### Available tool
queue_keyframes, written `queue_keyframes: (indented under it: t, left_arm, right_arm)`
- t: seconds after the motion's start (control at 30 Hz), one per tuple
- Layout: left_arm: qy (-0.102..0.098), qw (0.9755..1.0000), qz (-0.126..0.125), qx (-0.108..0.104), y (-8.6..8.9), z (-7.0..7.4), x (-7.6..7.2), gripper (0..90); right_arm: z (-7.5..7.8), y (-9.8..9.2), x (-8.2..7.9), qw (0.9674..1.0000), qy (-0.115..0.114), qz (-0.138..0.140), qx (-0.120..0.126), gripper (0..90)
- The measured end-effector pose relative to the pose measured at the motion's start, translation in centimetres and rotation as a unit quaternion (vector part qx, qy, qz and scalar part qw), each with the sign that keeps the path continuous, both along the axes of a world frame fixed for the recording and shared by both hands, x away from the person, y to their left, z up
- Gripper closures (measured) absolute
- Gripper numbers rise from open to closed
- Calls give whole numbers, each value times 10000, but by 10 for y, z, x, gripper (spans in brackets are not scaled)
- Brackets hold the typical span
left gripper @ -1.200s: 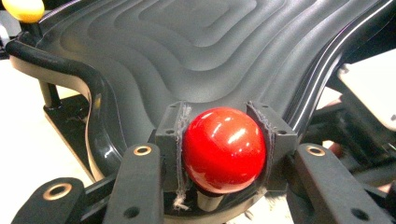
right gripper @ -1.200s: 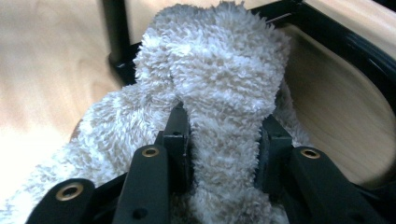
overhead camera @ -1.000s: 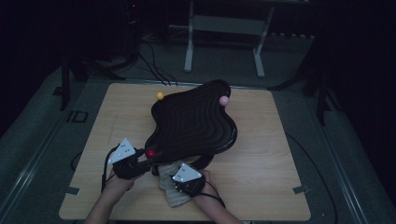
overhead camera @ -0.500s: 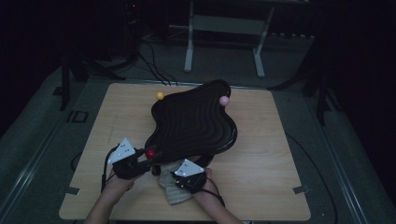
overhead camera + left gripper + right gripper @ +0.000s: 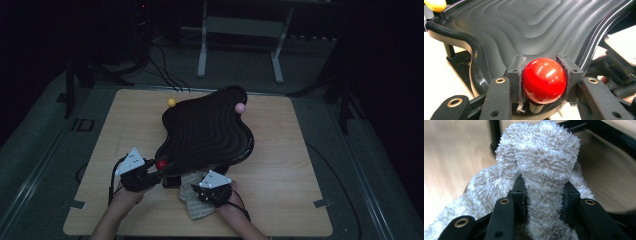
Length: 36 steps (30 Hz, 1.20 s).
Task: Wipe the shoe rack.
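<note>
A black wavy tray [image 5: 207, 132] stands tilted on a dark stand in the middle of the table. Its ridged surface [image 5: 529, 27] rises away in the left gripper view. My left gripper [image 5: 152, 172] is shut on a red ball [image 5: 161, 164] at the tray's near left corner; the ball [image 5: 543, 80] sits tight between both pads. My right gripper [image 5: 200, 192] is shut on a fold of a fluffy beige cloth [image 5: 196, 200] just below the tray's front edge. That cloth [image 5: 544, 170] bulges up between the jaws.
A yellow ball [image 5: 171, 102] sits at the tray's far left corner, also seen as the yellow ball [image 5: 435, 4]. A pink ball [image 5: 240, 107] is at the far right corner. Bare wooden table [image 5: 285, 165] lies to the right; table legs and cables are on the floor beyond.
My right gripper has shifted slightly right and forward with the cloth. The left gripper and red ball have stayed put.
</note>
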<state>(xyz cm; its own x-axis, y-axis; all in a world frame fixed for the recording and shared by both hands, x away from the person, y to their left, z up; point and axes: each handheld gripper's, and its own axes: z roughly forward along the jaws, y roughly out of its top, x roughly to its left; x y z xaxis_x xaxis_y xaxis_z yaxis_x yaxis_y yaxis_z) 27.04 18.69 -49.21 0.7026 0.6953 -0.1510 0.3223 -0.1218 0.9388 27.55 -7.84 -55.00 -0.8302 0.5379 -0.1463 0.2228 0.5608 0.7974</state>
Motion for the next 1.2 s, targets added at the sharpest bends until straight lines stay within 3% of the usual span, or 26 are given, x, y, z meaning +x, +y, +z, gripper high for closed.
queue_keyframes:
  t: [0.07, 0.13, 0.23, 0.33, 0.37, 0.43, 0.53, 0.57, 0.63, 0.7, 0.87, 0.93, 1.13, 1.2]
  left_arm:
    - [-1, 10000, 4, 3, 0, 0, 0, 596]
    - [5, 10000, 5, 2, 0, 0, 0, 596]
    - [0, 10000, -12, -9, 0, 0, 0, 596]
    - [7, 10000, -13, -9, 0, 0, 0, 597]
    - [5, 10000, -11, -11, 0, 0, 0, 597]
    - [16, 10000, -13, 4, 0, 0, 0, 597]
    - [0, 10000, -20, -3, 0, 0, 0, 597]
    - [1, 10000, -28, -2, 0, 0, 0, 597]
    - [8, 10000, -38, 3, 1, 0, 1, 597]
    - [7, 10000, -29, -4, 1, 0, 1, 597]
    - [5, 10000, -33, -6, 1, 0, 1, 597]
    - [5, 10000, -45, -5, 1, 0, 1, 597]
    - [-2, 10000, -45, -20, 1, 0, 1, 597]
    - [-7, 10000, -42, -30, 1, -1, 1, 597]
  right_arm:
    - [4, -3, 2, 9999, 24, 66, -148, 629]
    - [6, -13, 8, 9997, -13, -169, -146, 622]
    - [4, -33, 16, 9983, 244, -498, 165, 632]
    - [4, -35, 10, 9996, 44, -225, -141, 634]
    - [7, -37, 11, 9994, 43, -247, -222, 631]
    - [8, -45, 18, 9981, -14, -577, -231, 629]
    - [6, -61, 30, 9950, 167, -987, 60, 634]
    - [5, -63, 29, 9952, 235, -937, 135, 643]
    - [4, -63, 27, 9974, 117, -710, -5, 643]
    - [8, -66, 31, 9974, 184, -688, -84, 633]
    - [10, -76, 50, 9900, 190, -1386, 188, 616]
    - [11, -77, 58, 9877, 144, -1548, 154, 612]
    - [13, -92, 78, 9825, 304, -1815, 286, 629]
    - [12, -93, 78, 9835, 393, -1737, 326, 647]
